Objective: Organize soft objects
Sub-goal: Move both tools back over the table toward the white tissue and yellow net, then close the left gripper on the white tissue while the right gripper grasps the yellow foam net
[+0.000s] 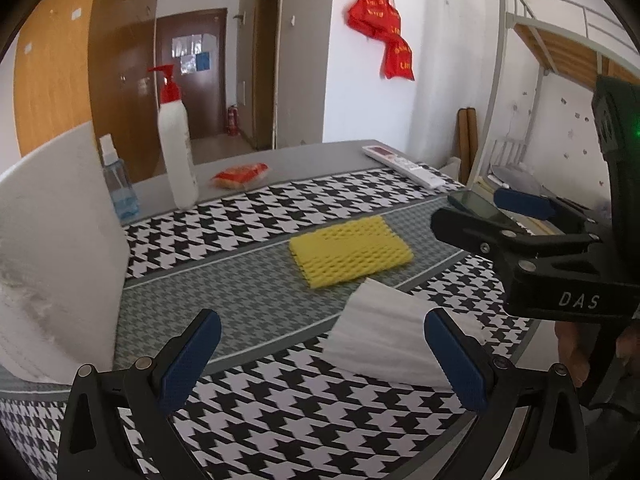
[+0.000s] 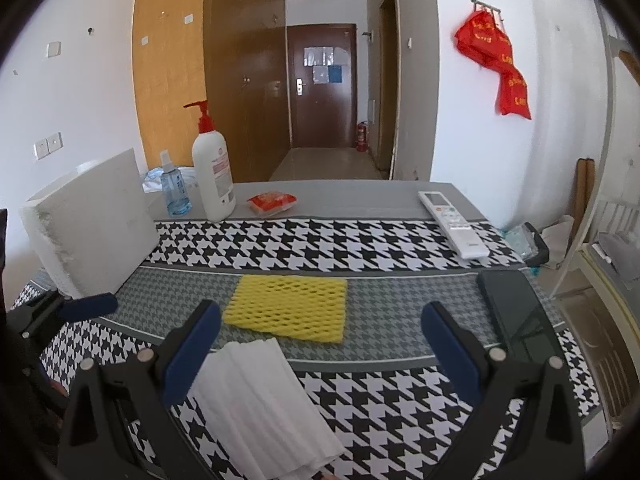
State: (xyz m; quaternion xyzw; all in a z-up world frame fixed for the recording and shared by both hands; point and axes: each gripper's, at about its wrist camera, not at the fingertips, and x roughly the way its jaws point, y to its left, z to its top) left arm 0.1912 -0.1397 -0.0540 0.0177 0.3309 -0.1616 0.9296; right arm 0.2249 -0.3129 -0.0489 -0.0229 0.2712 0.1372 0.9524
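A yellow foam net (image 1: pixel 352 252) (image 2: pixel 288 306) lies flat on the grey band of the houndstooth tablecloth. Just in front of it lies a white ribbed foam sheet (image 1: pixel 384 336) (image 2: pixel 260 404). My left gripper (image 1: pixel 324 360) is open and hovers above the cloth, its right finger beside the white sheet's edge. My right gripper (image 2: pixel 320 344) is open too, with the white sheet under its left finger and nothing between its pads. In the left wrist view the right gripper (image 1: pixel 496 210) hangs at the right, above the table edge.
A white foam box (image 1: pixel 52 248) (image 2: pixel 92 220) stands at the left. At the back are a pump bottle (image 2: pixel 212 176), a blue spray bottle (image 2: pixel 174 188), a red packet (image 2: pixel 272 202) and a remote (image 2: pixel 454 224). A dark phone (image 2: pixel 516 316) lies at the right edge.
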